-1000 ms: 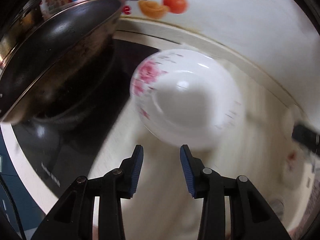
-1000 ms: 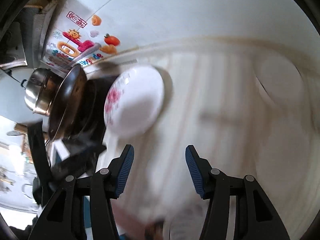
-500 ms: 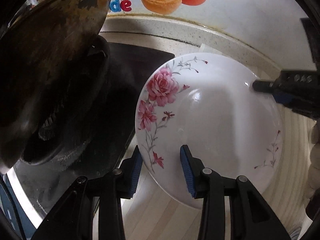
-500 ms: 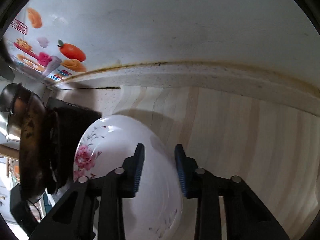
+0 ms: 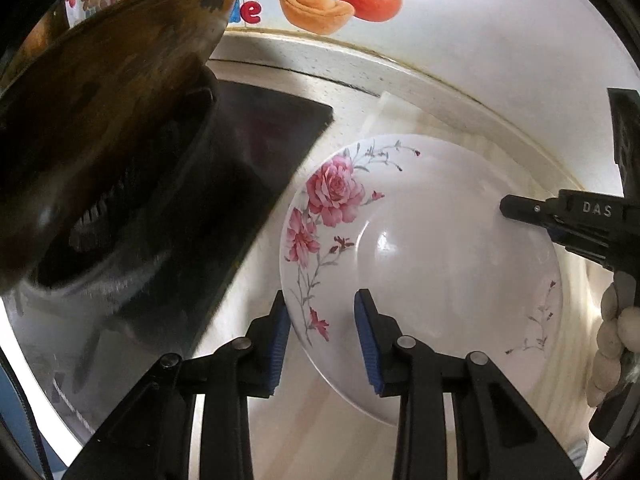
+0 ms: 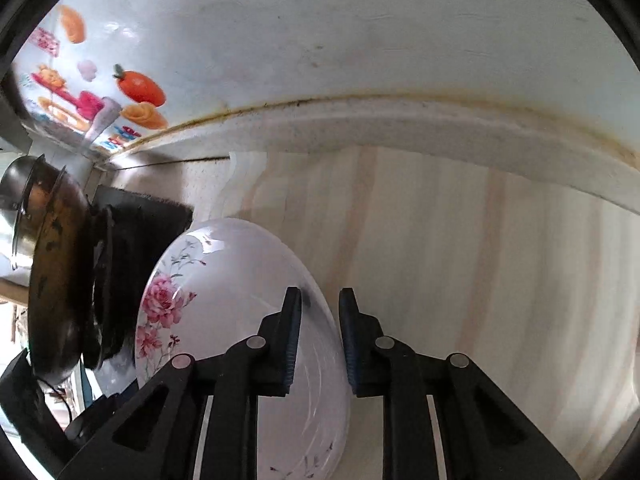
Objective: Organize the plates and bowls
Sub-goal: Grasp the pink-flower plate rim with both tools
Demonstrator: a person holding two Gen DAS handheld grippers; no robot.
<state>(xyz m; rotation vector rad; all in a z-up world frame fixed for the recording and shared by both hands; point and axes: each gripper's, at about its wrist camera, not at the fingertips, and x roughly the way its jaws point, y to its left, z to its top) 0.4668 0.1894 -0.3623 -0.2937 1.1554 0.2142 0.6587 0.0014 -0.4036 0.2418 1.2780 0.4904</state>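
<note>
White porcelain rose-printed plate lay on the tabletop, both grippers' part-open fingers straddling opposite rims, seemingly for lifting.

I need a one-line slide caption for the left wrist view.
Left hand-held gripper open around the rim of a rose-patterned plate beside a stove.

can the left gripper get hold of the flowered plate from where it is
Probably yes. The left gripper is open with the plate rim between its fingers, nothing blocking. The right gripper already straddles the opposite rim.
</note>
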